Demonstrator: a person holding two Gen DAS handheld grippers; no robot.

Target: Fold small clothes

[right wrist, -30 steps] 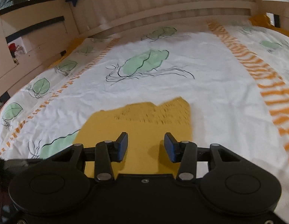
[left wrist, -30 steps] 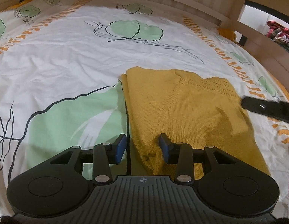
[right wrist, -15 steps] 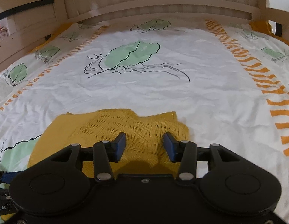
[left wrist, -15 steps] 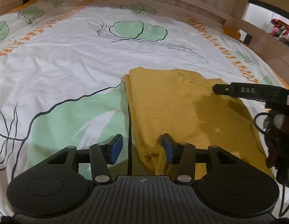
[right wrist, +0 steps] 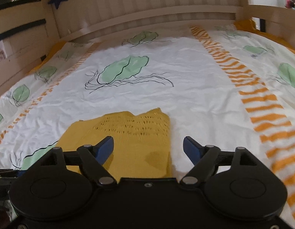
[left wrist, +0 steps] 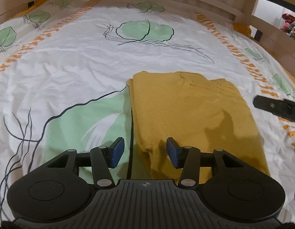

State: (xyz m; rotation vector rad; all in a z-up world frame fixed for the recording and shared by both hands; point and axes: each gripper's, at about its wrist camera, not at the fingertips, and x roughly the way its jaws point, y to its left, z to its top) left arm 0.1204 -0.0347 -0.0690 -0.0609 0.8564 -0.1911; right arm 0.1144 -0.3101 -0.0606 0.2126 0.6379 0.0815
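Wooden-railed bed [right wrist: 166, 17], leaf-print sheet [left wrist: 71, 61] under folded yellow knit [left wrist: 185, 110].

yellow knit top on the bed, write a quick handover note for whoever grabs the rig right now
Left tongs: open, empty, hovering over the near left corner of the yellow knit top.
Right tongs: jaws have just been opening; wide open, empty, over the top's right edge.
Top: lies flat in a folded rectangle on the leaf-print bedsheet, lacy end away from the cameras.
Done: sides look folded in.
Left: probably one more fold, lengthwise end to end.
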